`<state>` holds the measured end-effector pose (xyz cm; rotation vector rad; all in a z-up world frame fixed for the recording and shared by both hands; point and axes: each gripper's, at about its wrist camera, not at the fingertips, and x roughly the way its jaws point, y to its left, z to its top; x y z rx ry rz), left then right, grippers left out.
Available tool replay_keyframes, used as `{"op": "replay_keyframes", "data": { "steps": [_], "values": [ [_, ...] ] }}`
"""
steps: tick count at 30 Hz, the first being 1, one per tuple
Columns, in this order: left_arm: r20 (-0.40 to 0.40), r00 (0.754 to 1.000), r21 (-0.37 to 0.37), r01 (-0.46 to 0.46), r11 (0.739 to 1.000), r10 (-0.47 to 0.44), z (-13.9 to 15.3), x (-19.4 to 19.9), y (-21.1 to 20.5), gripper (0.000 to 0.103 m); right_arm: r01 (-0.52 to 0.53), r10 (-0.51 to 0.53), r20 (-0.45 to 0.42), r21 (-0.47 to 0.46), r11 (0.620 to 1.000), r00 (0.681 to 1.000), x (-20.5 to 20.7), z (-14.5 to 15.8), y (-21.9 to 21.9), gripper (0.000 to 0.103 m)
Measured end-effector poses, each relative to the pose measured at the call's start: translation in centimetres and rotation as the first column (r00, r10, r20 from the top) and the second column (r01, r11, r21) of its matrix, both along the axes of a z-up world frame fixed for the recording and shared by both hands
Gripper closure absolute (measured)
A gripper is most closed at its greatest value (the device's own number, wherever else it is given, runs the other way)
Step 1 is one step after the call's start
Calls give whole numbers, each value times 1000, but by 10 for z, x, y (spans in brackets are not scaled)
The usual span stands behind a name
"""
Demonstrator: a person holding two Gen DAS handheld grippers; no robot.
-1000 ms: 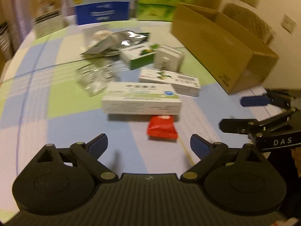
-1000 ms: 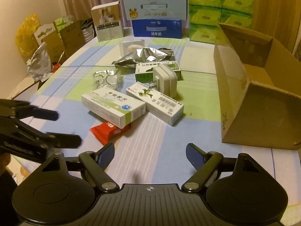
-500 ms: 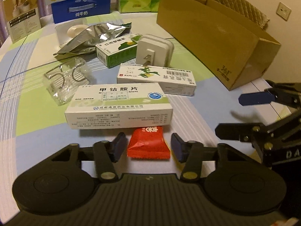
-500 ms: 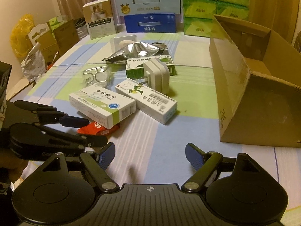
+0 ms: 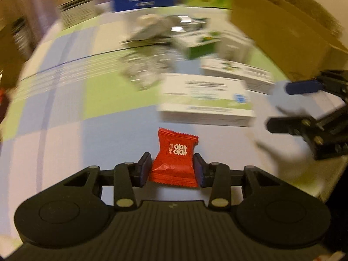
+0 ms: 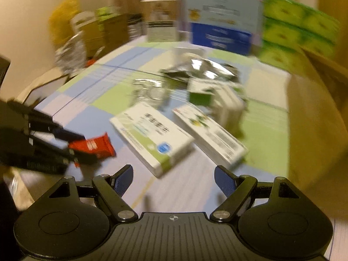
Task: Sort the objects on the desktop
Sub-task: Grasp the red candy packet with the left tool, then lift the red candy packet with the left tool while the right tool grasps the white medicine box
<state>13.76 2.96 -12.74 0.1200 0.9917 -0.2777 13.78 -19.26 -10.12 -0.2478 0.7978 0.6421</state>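
Your cardboard box (image 5: 282, 32) lies on its side at the bench's (image 5: 65, 117) right; its contents are too blurred to tell. The white-and-green medicine box (image 5: 206, 100) lies flat, long axis across your left view. Your right tool (image 6: 173, 178) hangs wide apart. Your left tool (image 5: 171, 169) pinches the red snack packet (image 5: 177, 158), long axis pointing forward, above the bench.

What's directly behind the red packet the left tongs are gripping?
Behind the red packet held by the left tongs there is bare tablecloth, then the long white-and-green medicine box. Motion blur hides the box's print, and the packet covers the cloth under it.
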Motion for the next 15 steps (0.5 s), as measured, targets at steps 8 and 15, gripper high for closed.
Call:
{"op": "replay_keyframes", "data": {
  "steps": [8, 15],
  "values": [
    [-22, 995, -30, -96, 995, 95, -5, 4, 18, 67, -261, 271, 72, -123, 957, 960, 31, -15, 45, 23],
    [-18, 993, -41, -115, 993, 114, -5, 4, 18, 67, -355, 359, 11, -132, 926, 933, 61, -31, 62, 23]
  ]
}}
